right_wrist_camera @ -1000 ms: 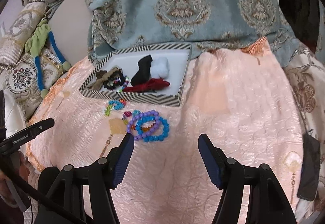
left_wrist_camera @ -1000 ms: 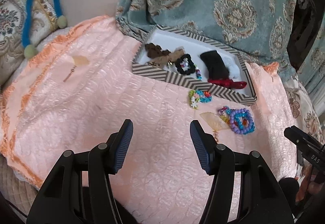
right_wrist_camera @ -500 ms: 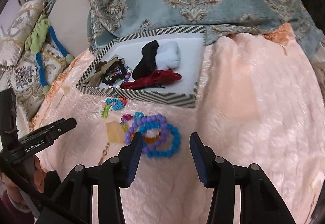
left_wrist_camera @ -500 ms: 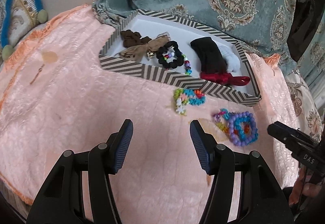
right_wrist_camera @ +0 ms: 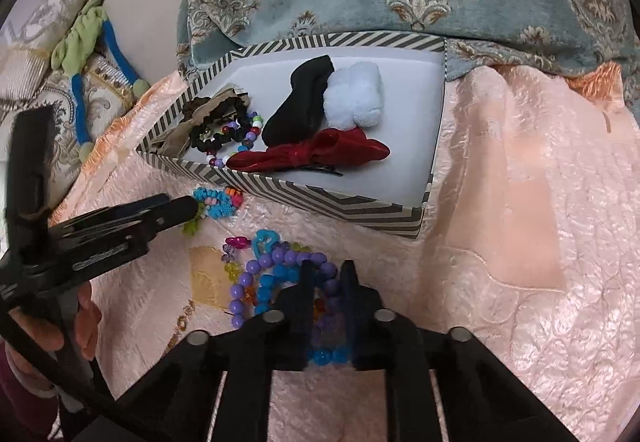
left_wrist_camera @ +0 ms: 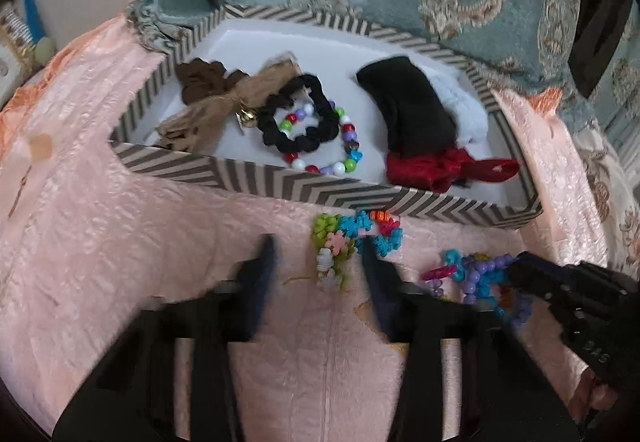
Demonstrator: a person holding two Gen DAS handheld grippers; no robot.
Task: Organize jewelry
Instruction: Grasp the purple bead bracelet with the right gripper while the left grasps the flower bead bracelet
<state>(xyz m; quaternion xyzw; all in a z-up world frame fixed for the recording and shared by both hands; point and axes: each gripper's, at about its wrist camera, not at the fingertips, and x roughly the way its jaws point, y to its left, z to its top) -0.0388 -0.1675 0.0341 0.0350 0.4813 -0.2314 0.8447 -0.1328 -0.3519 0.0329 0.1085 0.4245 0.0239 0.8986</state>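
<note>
Right gripper (right_wrist_camera: 326, 274) clamps the bead bracelets (right_wrist_camera: 280, 282), left gripper (left_wrist_camera: 318, 262) closing around the flower bracelet (left_wrist_camera: 352, 238) — lift both gently toward the striped tray (right_wrist_camera: 320, 201) ahead.

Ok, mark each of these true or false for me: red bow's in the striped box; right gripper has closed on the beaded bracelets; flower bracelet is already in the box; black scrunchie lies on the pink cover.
1. The red bow lies in the striped box. True.
2. The right gripper is shut on the purple and blue bracelets. True.
3. The flower bracelet is in the box. False: it lies on the pink cover in front of the box, between the closing left gripper fingers.
4. The black scrunchie lies on the cover. False: it is inside the box.
</note>
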